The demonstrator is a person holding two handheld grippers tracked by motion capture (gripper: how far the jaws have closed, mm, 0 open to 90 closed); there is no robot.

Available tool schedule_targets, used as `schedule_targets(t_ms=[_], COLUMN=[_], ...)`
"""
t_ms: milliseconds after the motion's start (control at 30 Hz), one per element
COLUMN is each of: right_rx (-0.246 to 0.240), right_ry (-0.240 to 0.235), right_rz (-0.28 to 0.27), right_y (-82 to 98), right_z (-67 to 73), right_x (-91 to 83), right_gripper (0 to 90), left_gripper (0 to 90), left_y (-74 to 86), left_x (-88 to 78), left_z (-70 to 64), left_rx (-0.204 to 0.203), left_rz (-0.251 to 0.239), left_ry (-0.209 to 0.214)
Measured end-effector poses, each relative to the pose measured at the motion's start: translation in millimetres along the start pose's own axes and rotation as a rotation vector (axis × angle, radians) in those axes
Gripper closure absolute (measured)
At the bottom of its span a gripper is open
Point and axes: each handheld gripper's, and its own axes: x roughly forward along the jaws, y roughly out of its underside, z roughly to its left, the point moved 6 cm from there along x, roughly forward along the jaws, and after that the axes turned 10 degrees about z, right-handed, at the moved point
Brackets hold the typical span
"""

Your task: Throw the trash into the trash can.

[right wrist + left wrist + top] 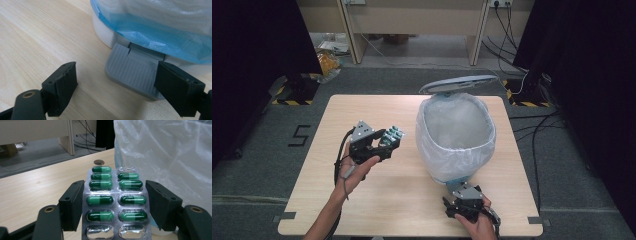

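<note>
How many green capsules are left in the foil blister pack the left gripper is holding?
9 green capsules in the silver foil blister pack: five down its left column, four down its right. Three pockets are crushed empty. The pack's near end runs out of frame, so more may be hidden.

A lab-style recording room is suggested. A bare wooden table (pixel 377 200) is set on grey carpet, flanked by black curtains (pixel 252 50). Beyond the table, hazard-striped stand bases (pixel 292 101) are seen, with cables (pixel 504 35) run to a wall socket (pixel 501 3). Left of the table, a floor mark "5" (pixel 300 135) is taped.
</note>
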Motion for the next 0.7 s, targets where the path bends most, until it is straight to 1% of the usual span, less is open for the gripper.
schedule_targets(t_ms=[200,467,500,567,667,700], right_rx=[-0.001,-0.001,0.001,-0.001,-0.004,0.0], right_ry=[-0.001,-0.002,-0.001,-0.001,0.001,0.001], right_rz=[0.003,0.003,-0.001,0.003,-0.002,0.0], right_y=[0.2,0.2,-0.1,0.1,-0.2,-0.1], right_z=[-0.1,-0.1,0.0,-0.1,-0.3,0.0], right_x=[-0.3,-0.3,0.1,-0.2,0.2,0.1], right_gripper=[18.4,18.4,18.4,18.4,18.4,18.4], left_gripper=[33.8,33.8,33.8,33.8,33.8,33.8], left_y=[-7.7,-17.6,-21.0,-22.7,-28.4,-29.4], left_x=[-2.5,-8.0,-10.4,-11.3,-14.2,-14.3], left_z=[-2.5,-7.7,-10.2,-11.4,-15.4,-15.0], left_rx=[-0.003,0.005,0.013,0.017,0.024,0.028], left_rz=[-0.016,-0.034,-0.04,-0.043,-0.054,-0.054], left_ry=[0.016,0.032,0.034,0.036,0.052,0.047])
